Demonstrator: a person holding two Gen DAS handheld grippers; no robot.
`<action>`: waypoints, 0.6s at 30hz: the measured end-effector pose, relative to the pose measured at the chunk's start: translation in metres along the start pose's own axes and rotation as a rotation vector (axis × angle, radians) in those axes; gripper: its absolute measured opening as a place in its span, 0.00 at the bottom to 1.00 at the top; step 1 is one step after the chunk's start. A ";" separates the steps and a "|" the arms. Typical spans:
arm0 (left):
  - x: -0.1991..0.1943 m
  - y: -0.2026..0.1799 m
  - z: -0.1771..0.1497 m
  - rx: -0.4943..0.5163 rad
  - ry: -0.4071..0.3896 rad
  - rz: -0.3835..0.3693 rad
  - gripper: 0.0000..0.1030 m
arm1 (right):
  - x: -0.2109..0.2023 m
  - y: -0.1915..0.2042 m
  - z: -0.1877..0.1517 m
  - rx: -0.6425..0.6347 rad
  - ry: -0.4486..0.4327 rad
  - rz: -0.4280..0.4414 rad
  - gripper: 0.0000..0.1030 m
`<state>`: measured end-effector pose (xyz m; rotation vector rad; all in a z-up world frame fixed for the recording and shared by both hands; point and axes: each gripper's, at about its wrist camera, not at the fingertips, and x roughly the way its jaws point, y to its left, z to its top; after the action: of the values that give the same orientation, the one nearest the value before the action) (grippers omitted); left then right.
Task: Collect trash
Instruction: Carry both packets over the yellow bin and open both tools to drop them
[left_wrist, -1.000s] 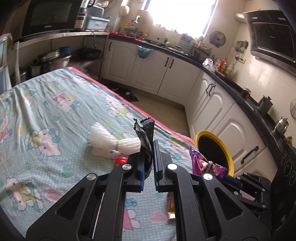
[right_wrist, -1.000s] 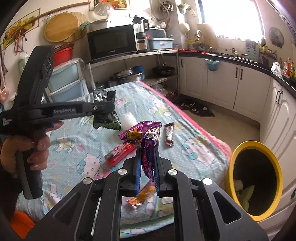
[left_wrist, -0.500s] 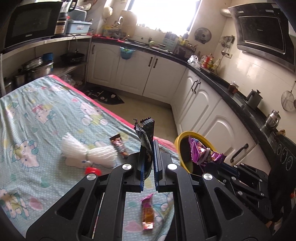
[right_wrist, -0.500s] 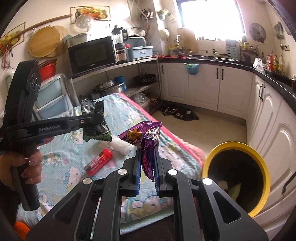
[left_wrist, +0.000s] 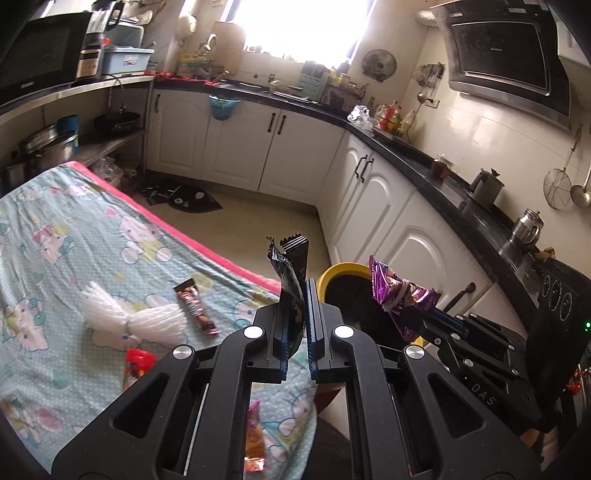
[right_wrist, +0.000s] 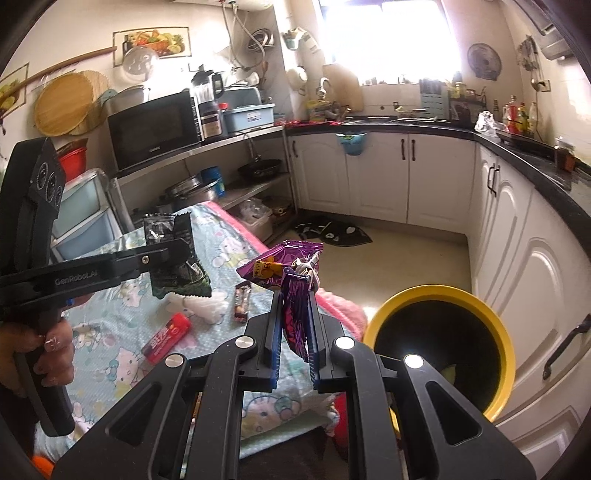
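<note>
Left gripper (left_wrist: 297, 321): jaws clamped on a dark wrapper (left_wrist: 290, 273), which stands upright out of the grip, serrated top edge showing. In the right wrist view the same wrapper hangs crumpled and dark green-black from the gripper tip, above the bench.

Right gripper (right_wrist: 293, 325): jaws closed on a purple wrapper (right_wrist: 295, 295) bunched with a white band near its top; a yellow patch of print shows on the flap that sticks out to the left. In the left wrist view this wrapper is held in front of the yellow bin (right_wrist: 439, 354), overlapping its rim.

Yellow bin: round, yellow rim, dark inside, on the floor just beside the bench corner and against the white cabinets (right_wrist: 532, 266). Something pale green lies at the bottom.

Bench (left_wrist: 55, 258): covered by a light blue cartoon-print cloth with pink edge. Still lying on it:
- white foam netting (left_wrist: 129, 317), pinched in the middle
- brown snack-bar wrapper (left_wrist: 195, 306), just right of the netting
- red packet (right_wrist: 168, 338), near the front edge
- orange wrapper (left_wrist: 255, 443), partly hidden behind the left gripper's body

A hand (right_wrist: 26, 350) grips the left gripper's handle at the left edge of the right wrist view
</note>
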<state>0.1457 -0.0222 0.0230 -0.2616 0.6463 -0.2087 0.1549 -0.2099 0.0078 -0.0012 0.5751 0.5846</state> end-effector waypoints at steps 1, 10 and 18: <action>0.001 -0.003 0.000 0.004 0.001 -0.007 0.04 | -0.001 -0.002 0.000 0.004 -0.002 -0.007 0.11; 0.016 -0.022 0.004 0.027 0.010 -0.045 0.04 | -0.009 -0.028 0.001 0.051 -0.024 -0.071 0.11; 0.035 -0.039 0.005 0.043 0.030 -0.080 0.04 | -0.013 -0.056 -0.003 0.088 -0.030 -0.148 0.11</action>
<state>0.1723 -0.0681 0.0192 -0.2434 0.6611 -0.3033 0.1739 -0.2641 0.0032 0.0480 0.5660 0.4144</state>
